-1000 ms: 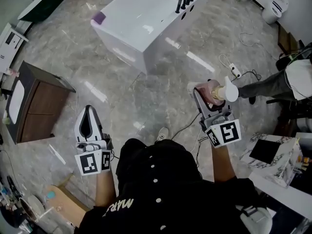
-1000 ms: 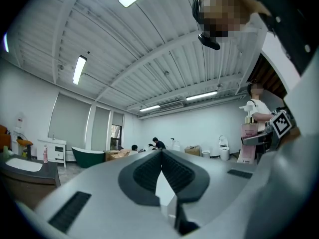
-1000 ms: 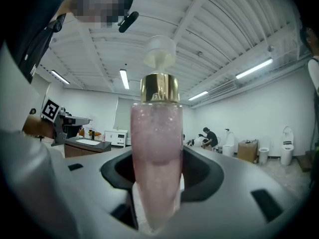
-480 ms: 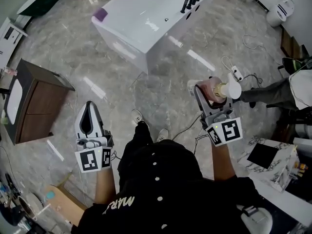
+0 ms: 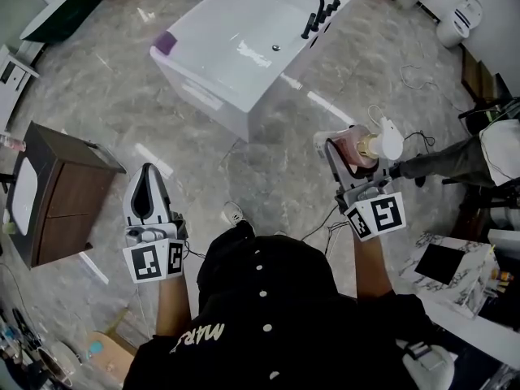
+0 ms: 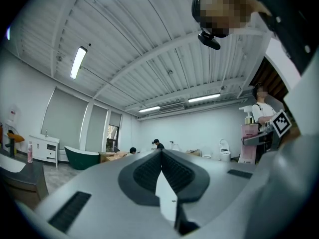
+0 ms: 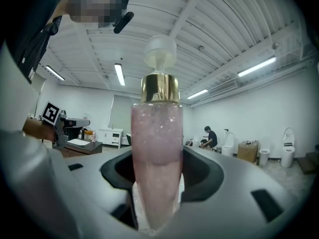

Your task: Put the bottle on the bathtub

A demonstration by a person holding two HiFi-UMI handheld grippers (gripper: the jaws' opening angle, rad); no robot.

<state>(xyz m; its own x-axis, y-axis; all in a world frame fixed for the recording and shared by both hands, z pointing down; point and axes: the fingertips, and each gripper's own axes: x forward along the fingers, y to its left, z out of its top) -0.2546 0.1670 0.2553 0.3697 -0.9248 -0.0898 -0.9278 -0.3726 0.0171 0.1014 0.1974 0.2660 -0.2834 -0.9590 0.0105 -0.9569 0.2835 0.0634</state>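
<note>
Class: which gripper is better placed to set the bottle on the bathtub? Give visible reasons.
The right. The right gripper clamps the pink bottle, while the left gripper is shut with nothing between its jaws. The bathtub stands ahead of both.

Your pink pump bottle (image 7: 156,153), gold-collared and white-headed, is clamped between the jaws of your right gripper (image 5: 348,157), pump end pointing out past them, well apart from the white rectangular bathtub (image 5: 213,88) standing ahead of you.

Head view steeply down on floor (image 5: 268,161), gripper views angled up at ceiling (image 6: 124,49), all sharing bottle (image 5: 355,149)
</note>
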